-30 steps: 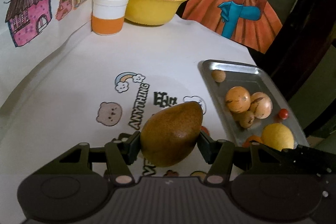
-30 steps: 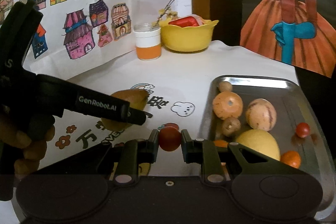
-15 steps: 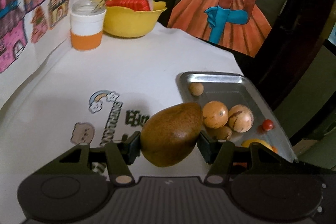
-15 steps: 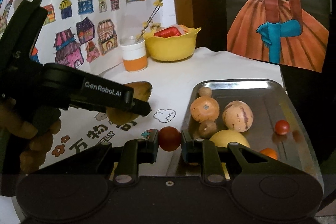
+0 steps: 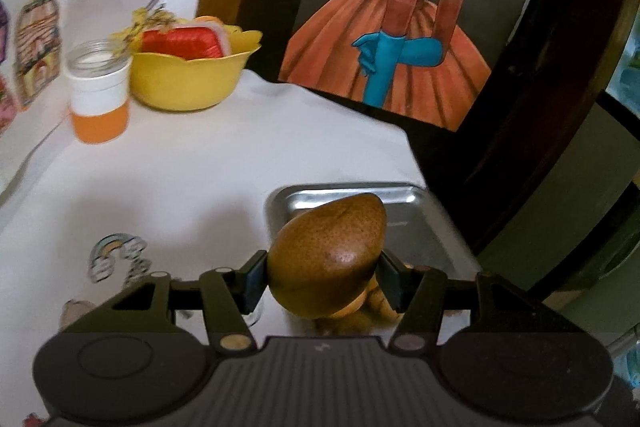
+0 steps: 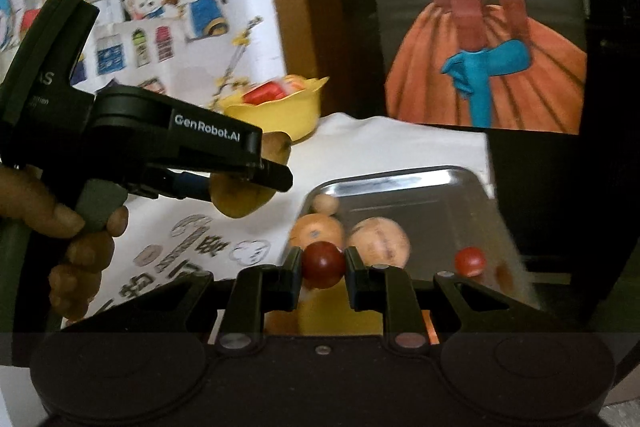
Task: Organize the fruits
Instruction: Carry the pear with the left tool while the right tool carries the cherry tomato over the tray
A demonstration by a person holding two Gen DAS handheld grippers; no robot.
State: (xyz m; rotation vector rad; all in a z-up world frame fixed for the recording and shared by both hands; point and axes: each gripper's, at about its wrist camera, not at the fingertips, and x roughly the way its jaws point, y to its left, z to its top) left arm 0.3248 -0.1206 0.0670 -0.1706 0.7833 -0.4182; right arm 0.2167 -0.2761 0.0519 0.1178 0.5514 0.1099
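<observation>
L wrist: close, fwd over tray (image 5: 420, 223) | R wrist: same, shares tray (image 6: 440, 195), bowl (image 6: 280, 115)

A speckled, matt brown fruit (image 5: 326, 259) shows a faint sheen on its smooth skin, clamped in matt black plastic fingers (image 5: 253, 281). The metal tray (image 6: 404, 187) is brushed and reflective. A small red fruit (image 6: 323, 264) looks glossy; the round tan fruit (image 6: 378, 242) beside it looks dull. A white cloth (image 5: 208, 171) lies smooth, printed with cartoons. The yellow bowl (image 5: 188, 79) appears to be smooth plastic.
</observation>
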